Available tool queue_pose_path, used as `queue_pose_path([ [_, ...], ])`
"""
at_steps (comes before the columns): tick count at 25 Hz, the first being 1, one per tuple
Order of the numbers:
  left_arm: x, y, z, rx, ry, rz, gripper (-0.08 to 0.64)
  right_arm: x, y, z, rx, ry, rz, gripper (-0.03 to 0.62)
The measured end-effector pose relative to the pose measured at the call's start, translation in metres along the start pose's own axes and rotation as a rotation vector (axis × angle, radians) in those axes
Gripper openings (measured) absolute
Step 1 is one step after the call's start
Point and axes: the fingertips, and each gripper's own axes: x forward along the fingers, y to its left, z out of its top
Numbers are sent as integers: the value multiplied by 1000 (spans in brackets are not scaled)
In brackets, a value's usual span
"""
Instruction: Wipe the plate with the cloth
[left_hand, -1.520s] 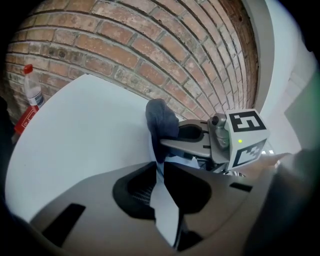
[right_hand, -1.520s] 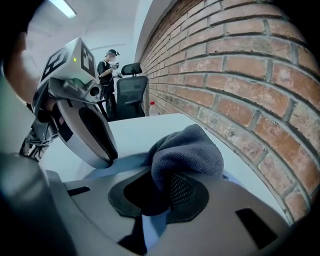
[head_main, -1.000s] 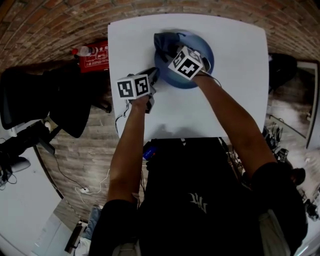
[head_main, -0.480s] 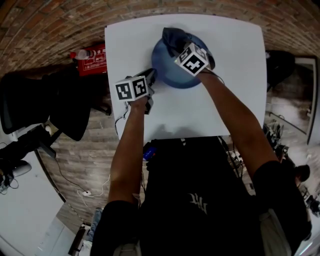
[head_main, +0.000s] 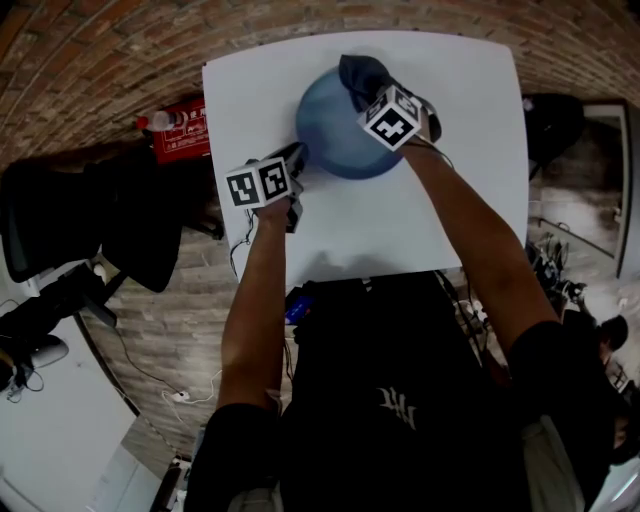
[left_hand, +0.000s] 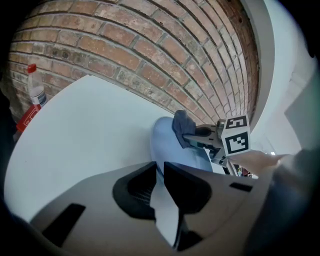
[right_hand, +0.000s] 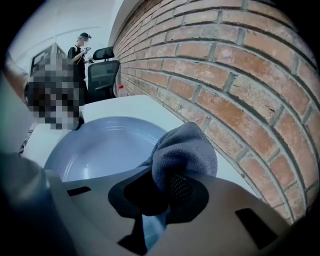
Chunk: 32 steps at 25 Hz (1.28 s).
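Now your right gripper (right_hand: 159, 194) is closed on the grey cloth (right_hand: 186, 150), and the bunched cloth sits at the far rim of the blue plate (head_main: 335, 140), on the side of the brick wall (right_hand: 225, 75). From the cloth, the bare bowl of the plate lies to the left and toward you, so I judge the stroke must go that way. Your left gripper (left_hand: 159, 186) has its jaws almost together at the near-left rim; they seem to pinch it and steady the plate on the white table (head_main: 460, 190)
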Motion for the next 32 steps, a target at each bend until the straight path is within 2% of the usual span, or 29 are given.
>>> queue_pose_path([
  [10,4,-4,1,13,6,-7,44,-17,-9,-19,-15,44,-24,74],
  [15,4,-4,0,15,8,-7,44,-22,-12,-34,24,58,-35,74],
  [17,3,-5,1,22,15,-1,45,-25,-11,-24,19,16,-48,74],
  [20,3,-5,1,27,25,7,46,-37,-3,8,39,-110,-49,74],
  [24,3,-5,0,12,22,1,46,-47,25,52,16,-216,22,74],
  [29,3,-5,1,16,15,10,46,-35,70,82,-21,-237,126,74],
  [32,4,-5,1,16,10,11,46,-23,90,81,-35,-206,170,74],
])
